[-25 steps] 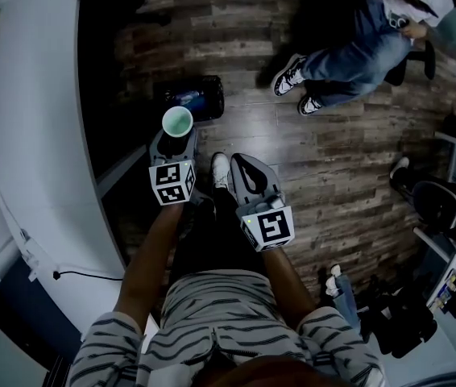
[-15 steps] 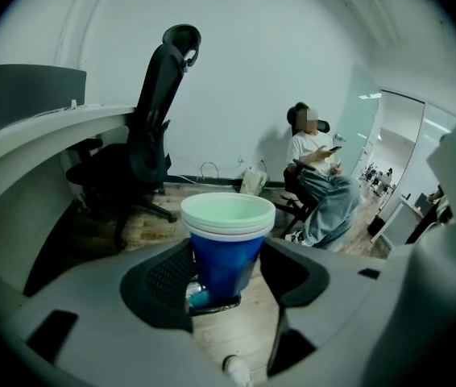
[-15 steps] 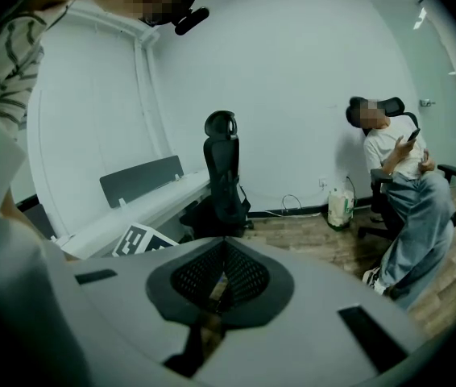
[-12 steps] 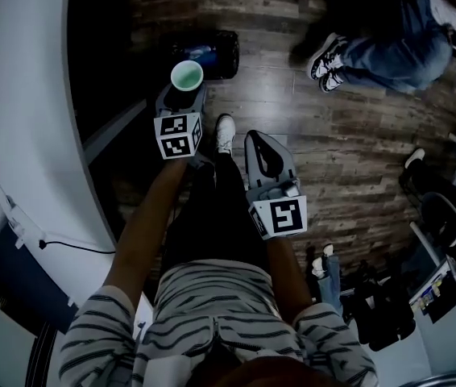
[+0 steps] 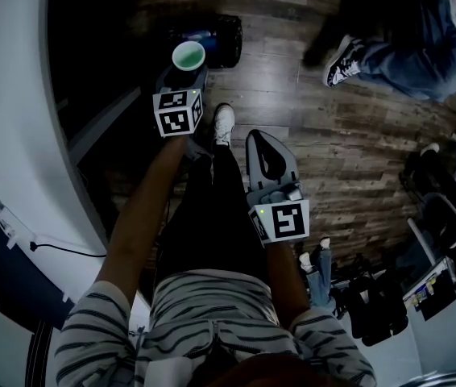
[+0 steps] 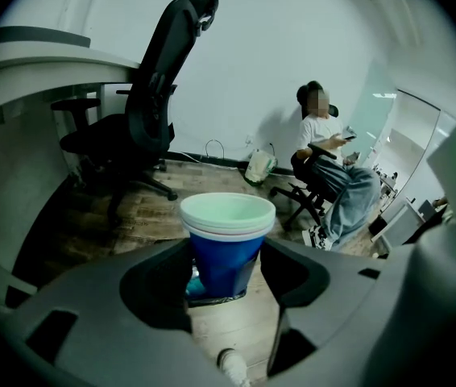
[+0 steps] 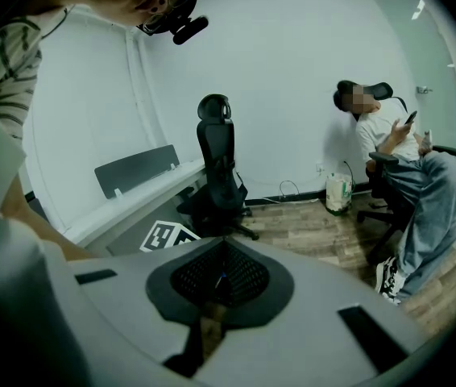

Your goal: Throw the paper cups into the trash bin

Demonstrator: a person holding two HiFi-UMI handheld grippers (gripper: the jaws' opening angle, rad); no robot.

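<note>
- Left gripper (image 6: 226,258) fingers (image 6: 127,293) are clamping the paper cups (image 6: 226,244) from both sides, standing wide apart and gripping the blue wall below the rim.
- Right gripper (image 7: 222,244) fingers (image 7: 308,313) are sitting together with nothing between them. In the head view the right gripper (image 5: 265,148) is hanging low beside the person's right leg, nearer the body than the left one.
- Left gripper (image 5: 184,72) is reaching forward at arm's length, ahead of the white shoe (image 5: 223,124).
- Paper cups (image 5: 188,56) are nested in a stack and riding upright, mouth up, with pale green insides showing. From the head view they are overlapping the near-left edge of the trash bin (image 5: 216,37), held above it and not inside.
- In the left gripper view the trash bin (image 6: 212,299) is showing just under the cups' base, dark-lined, with something blue in it.
- The bin is standing on the wooden floor (image 5: 333,151), close to the curved white desk (image 5: 14,135) on the left.
- Further off, a black office chair (image 6: 143,123) is standing on the floor.
- Furthest off, a seated person (image 6: 329,172) is sitting by the wall holding a phone, with a bag (image 6: 259,166) leaning at the wall beside them.
</note>
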